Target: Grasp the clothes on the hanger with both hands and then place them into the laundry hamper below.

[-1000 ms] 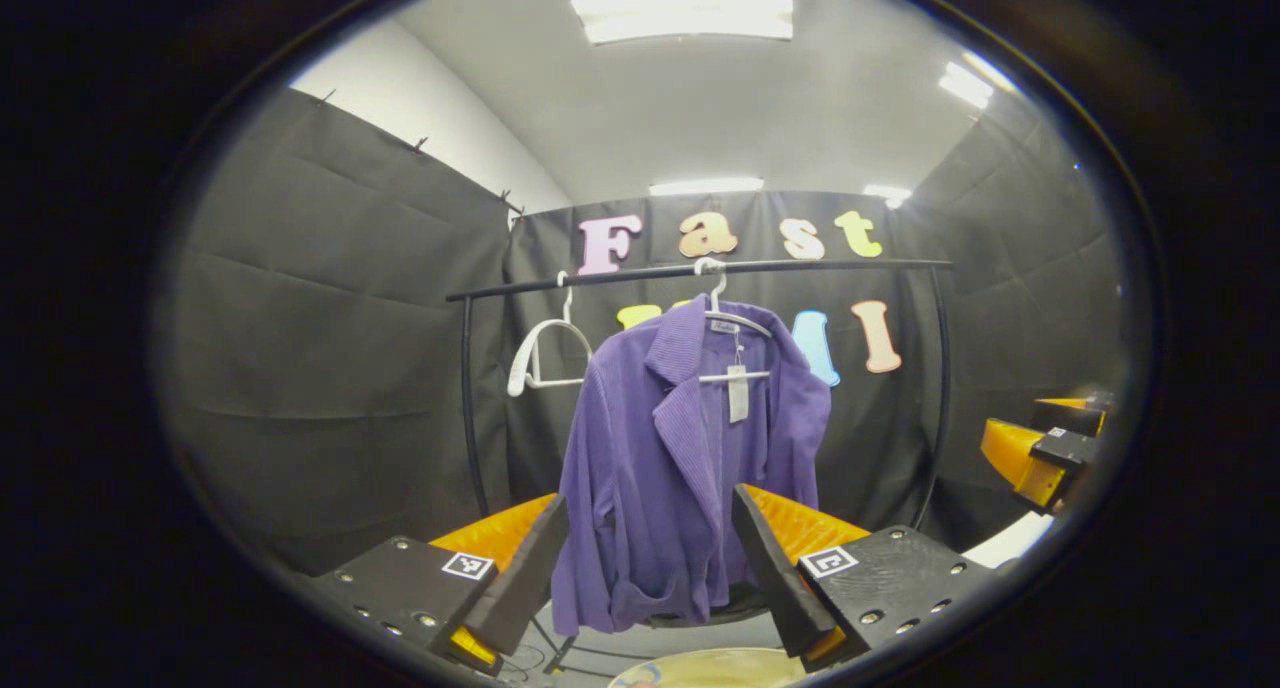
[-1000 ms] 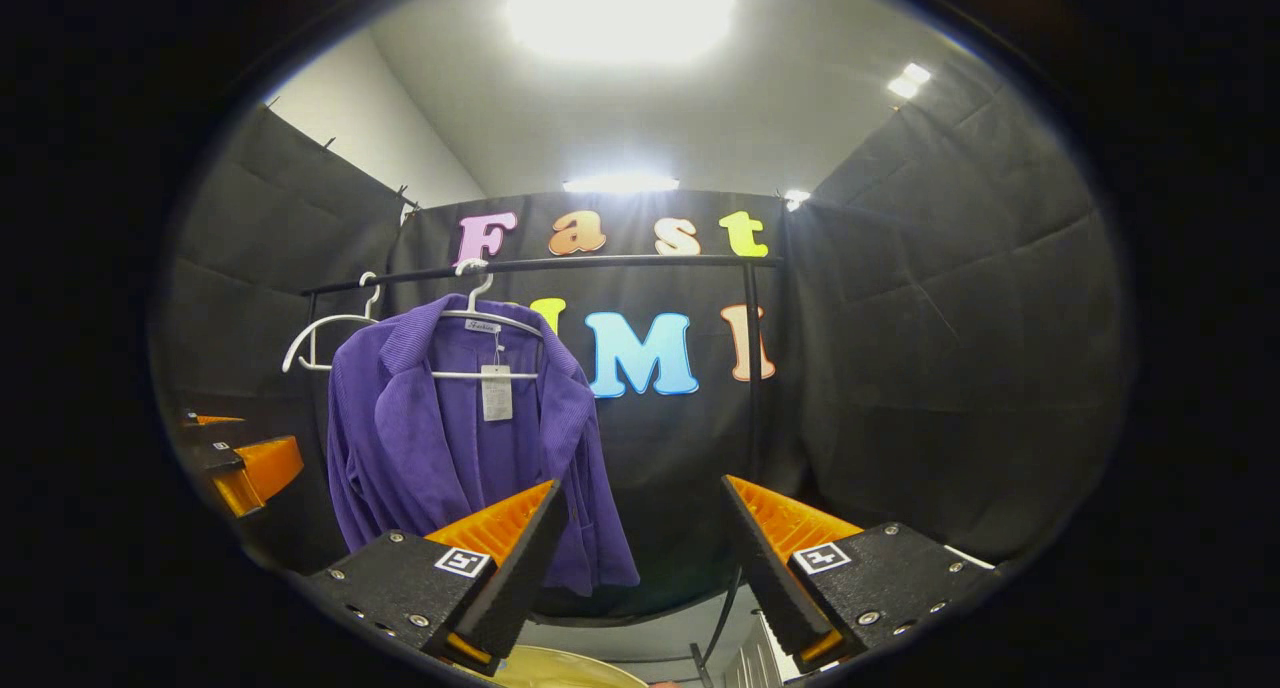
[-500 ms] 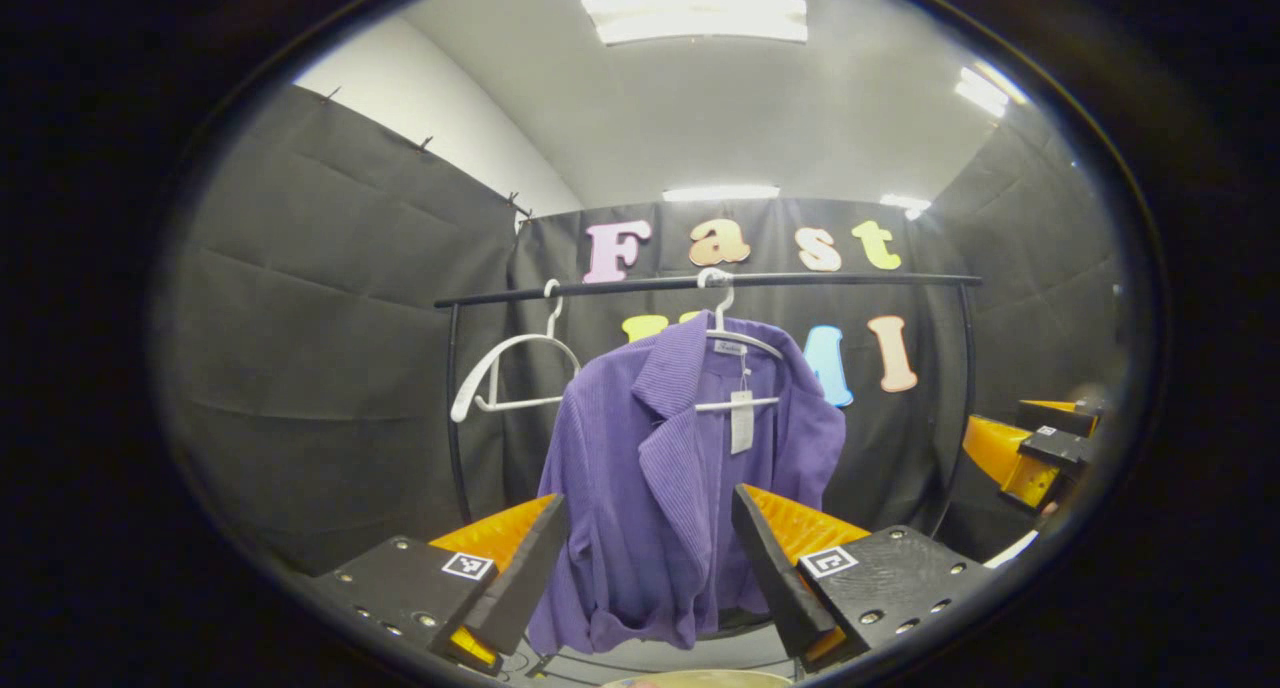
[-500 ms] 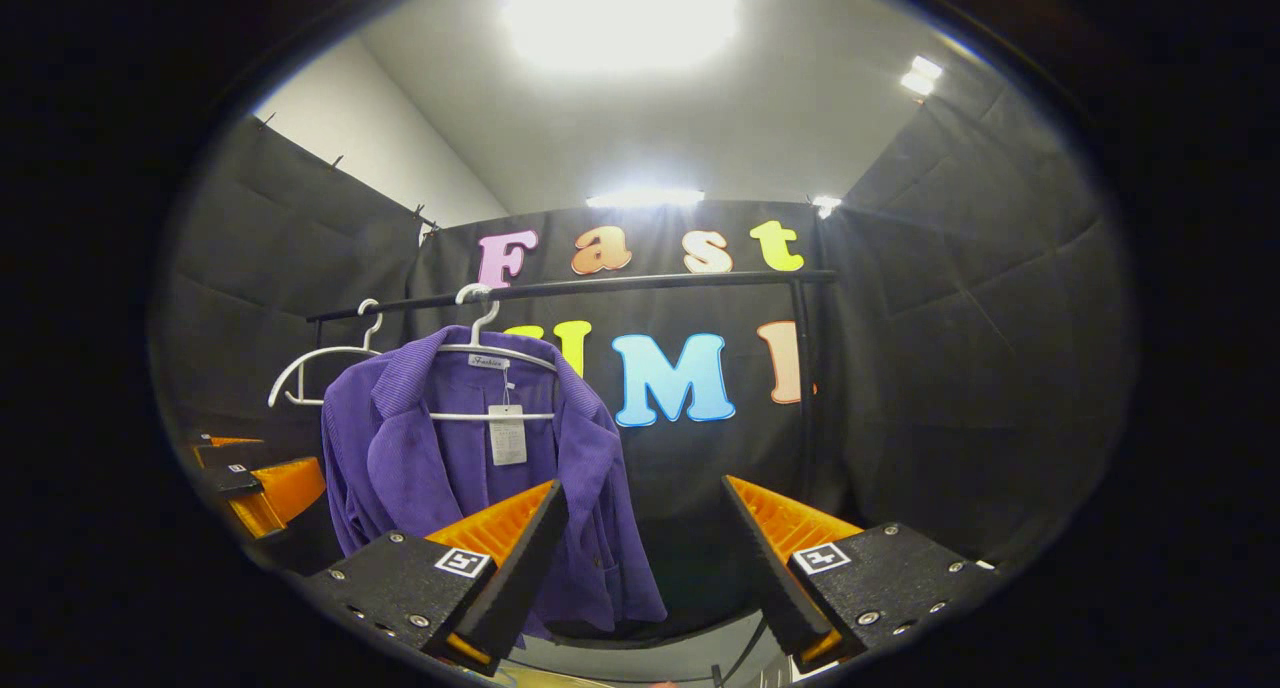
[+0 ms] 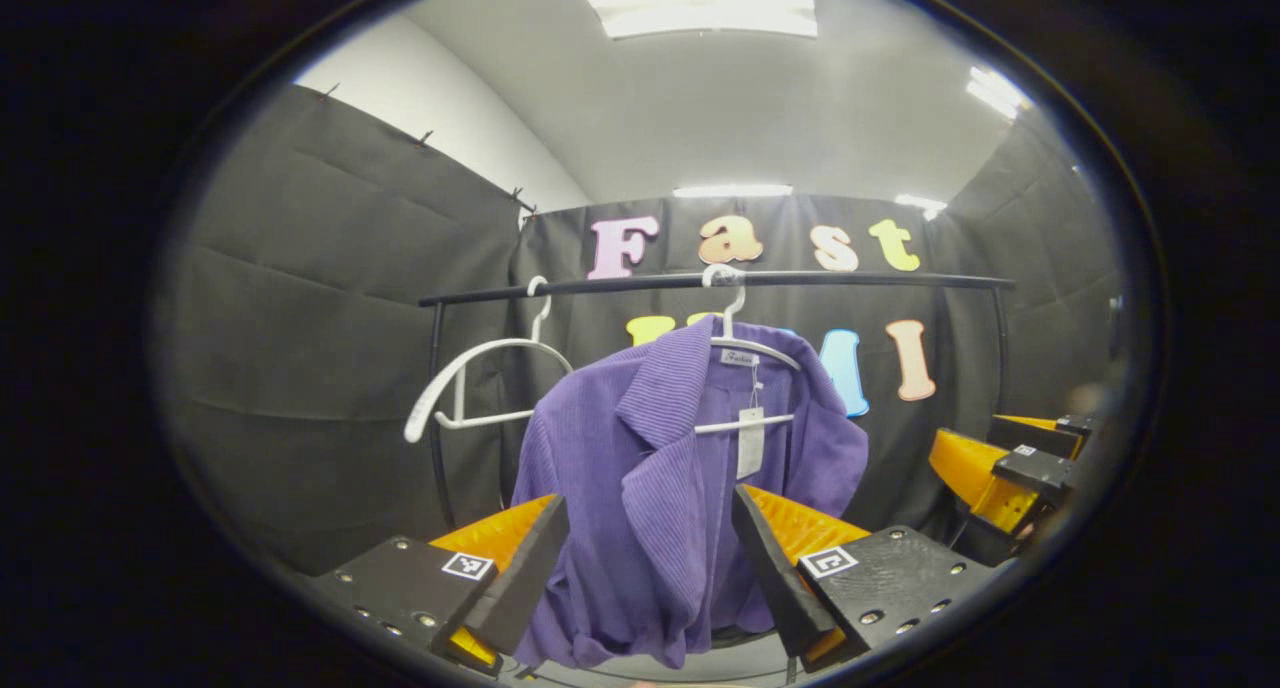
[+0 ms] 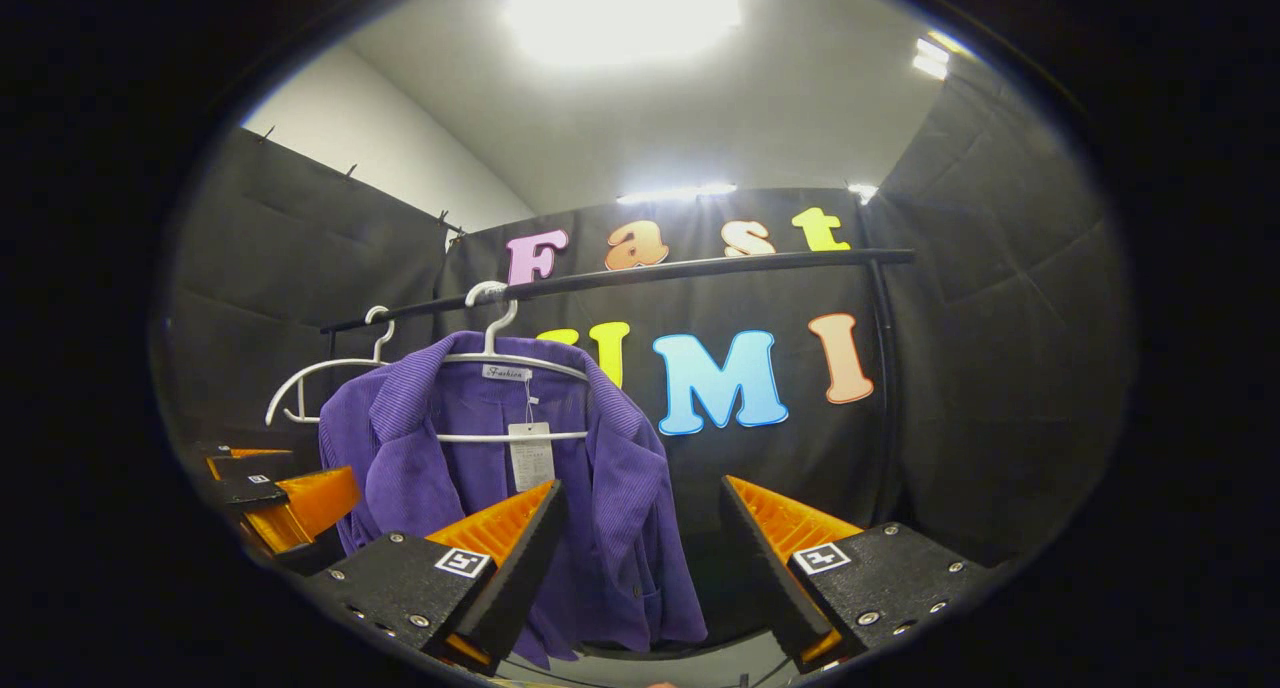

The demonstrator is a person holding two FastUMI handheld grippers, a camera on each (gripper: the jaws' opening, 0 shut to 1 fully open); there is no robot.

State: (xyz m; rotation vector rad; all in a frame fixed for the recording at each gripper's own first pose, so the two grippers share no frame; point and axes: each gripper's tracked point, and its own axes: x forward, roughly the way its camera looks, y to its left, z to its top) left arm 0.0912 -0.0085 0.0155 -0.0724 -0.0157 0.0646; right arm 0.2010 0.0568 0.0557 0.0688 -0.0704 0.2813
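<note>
Purple ribbed jacket (image 5: 670,498) hangs lengthwise from a white hanger (image 5: 745,353) on the far rail (image 5: 700,281), dead ahead of the left tongs (image 5: 650,558) and left of the right tongs (image 6: 640,558), both gaping wide, empty, the left apparently nearer.

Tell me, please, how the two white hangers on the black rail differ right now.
The white plastic hanger hangs bare, whereas the white wire hanger carries the purple ribbed jacket. The bare one sits nearer the rail's left post, the loaded one near the middle. The bare one looks thicker. Both hook over the black rail.
</note>
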